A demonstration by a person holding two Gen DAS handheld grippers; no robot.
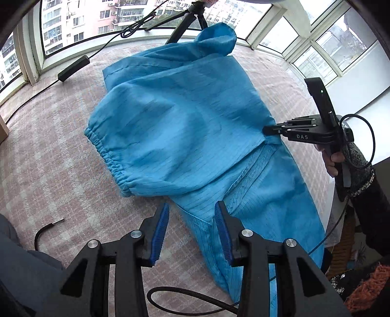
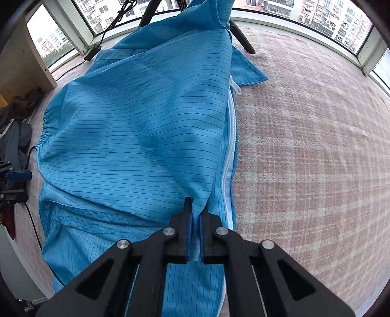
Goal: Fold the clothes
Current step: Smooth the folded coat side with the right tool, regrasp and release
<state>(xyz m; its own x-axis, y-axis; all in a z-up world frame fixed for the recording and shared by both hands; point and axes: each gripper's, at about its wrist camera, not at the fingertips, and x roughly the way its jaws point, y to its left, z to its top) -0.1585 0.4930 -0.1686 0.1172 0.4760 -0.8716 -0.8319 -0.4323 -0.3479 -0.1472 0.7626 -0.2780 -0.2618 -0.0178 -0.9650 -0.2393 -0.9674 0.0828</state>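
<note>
A blue striped jacket lies spread on a pink checked cover. Its elastic cuff points left and its white zipper runs along the right edge. My right gripper is shut on a fold of the jacket's cloth near the zipper, and the cloth rises in a ridge from the pinch. In the left wrist view the right gripper bites the jacket's right side. My left gripper hovers over the jacket's near hem with its blue pads apart and nothing pressed between them.
Tripod legs stand at the far edge behind the jacket. A black power brick with cables lies at the far left, and a loose cable end lies near left. A wooden cabinet and dark clothes sit on the left. Windows ring the area.
</note>
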